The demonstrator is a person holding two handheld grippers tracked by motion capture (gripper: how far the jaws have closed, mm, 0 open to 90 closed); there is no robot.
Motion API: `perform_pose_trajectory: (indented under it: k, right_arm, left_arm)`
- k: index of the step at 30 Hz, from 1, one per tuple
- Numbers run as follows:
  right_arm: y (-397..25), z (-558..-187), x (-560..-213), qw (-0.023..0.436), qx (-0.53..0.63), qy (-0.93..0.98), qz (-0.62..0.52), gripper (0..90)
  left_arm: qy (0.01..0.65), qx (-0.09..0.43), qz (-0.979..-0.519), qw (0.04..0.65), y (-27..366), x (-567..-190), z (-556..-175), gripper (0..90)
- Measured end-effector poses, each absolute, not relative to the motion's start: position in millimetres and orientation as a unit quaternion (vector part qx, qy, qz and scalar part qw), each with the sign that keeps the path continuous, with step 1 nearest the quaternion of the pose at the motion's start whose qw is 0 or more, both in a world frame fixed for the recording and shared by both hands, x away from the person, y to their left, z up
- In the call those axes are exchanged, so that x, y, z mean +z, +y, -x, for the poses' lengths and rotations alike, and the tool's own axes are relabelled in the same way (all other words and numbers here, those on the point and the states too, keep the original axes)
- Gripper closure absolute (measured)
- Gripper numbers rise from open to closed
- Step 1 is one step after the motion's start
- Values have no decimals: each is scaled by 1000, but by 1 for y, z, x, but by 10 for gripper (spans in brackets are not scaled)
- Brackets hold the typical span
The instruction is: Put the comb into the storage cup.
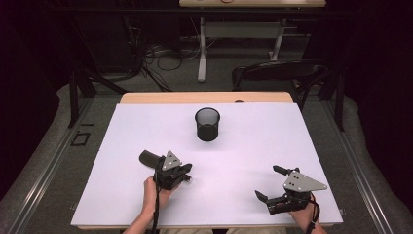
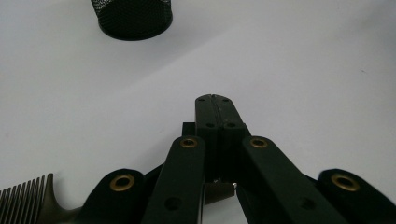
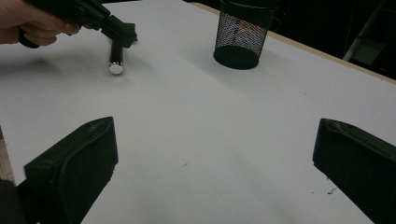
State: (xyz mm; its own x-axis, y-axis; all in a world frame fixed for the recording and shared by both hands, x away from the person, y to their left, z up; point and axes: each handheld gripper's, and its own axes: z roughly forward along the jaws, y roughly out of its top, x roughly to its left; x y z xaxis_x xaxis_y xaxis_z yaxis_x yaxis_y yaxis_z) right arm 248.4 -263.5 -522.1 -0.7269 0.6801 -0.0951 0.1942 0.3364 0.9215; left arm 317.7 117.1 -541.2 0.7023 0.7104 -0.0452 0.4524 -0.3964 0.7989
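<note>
High view: a black mesh cup (image 1: 207,124) stands upright mid-desk (image 1: 253,151). Left hand-held gripper (image 1: 186,171) sits near-left.

Left gripper view: jaws pressed together; a comb (image 2: 28,198) lies beside them.

Right gripper view: right hand-held gripper (image 3: 215,158) gapes wide, empty.

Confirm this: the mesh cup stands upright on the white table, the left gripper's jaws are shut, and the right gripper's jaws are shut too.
Not quite. The right gripper is open: its view shows its jaws wide apart over bare table. The mesh cup stands upright, and the left gripper is shut.
</note>
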Motion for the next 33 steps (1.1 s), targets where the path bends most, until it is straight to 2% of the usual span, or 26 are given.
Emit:
perform_pose_trajectory:
  k: [33]
  right_arm:
    - [-265,-247,-521,242,502,781,-281,0]
  left_arm:
    - [339,136,-852,374,109,-554,-318,900]
